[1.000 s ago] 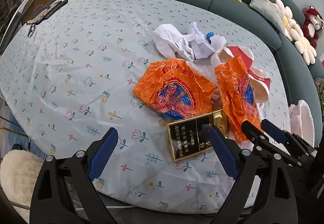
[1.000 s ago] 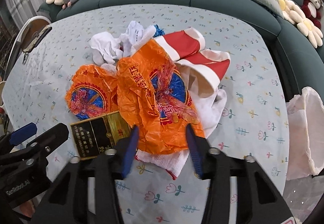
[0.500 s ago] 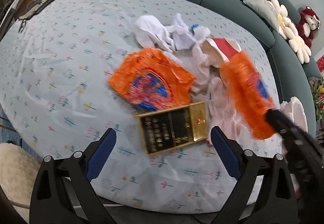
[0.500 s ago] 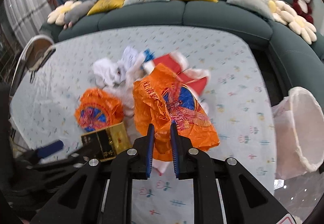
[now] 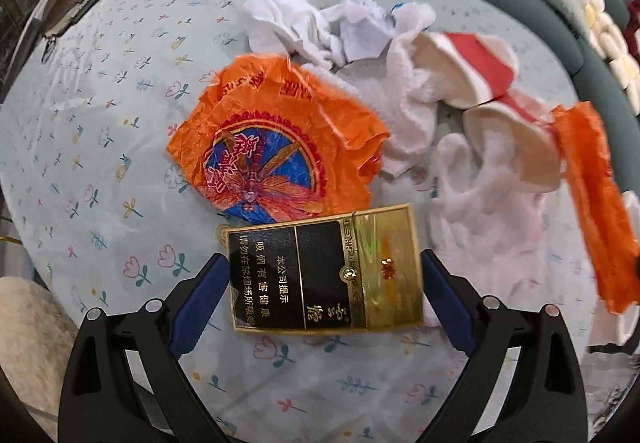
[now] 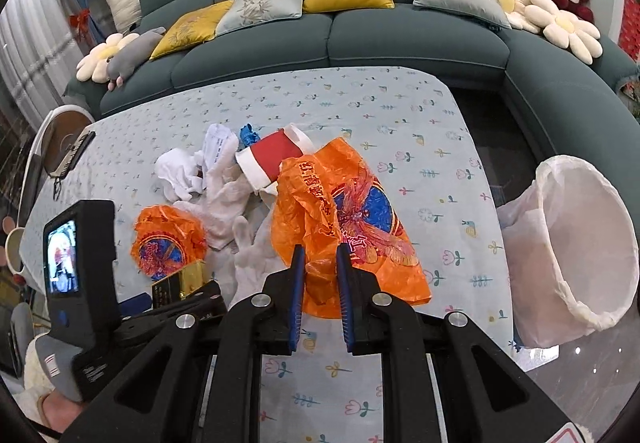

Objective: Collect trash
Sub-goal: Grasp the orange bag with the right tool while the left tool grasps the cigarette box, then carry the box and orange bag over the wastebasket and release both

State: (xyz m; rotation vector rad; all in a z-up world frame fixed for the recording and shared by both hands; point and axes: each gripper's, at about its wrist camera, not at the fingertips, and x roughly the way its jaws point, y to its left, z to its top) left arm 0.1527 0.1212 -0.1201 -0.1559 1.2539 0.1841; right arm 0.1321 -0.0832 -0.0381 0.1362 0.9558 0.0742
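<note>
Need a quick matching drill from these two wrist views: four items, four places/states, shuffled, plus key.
Things:
1. black and gold box
2. lifted orange bag
3. flat orange bag
4. white bin liner

Places/states:
A. beside the table, past its right edge, mouth open
B. lying spread on the tablecloth, just beyond the box
C. between the open left gripper's fingers, not yet clamped
D. pinched in the right gripper, raised off the table

Pairs: 1-C, 2-D, 3-B, 4-A
</note>
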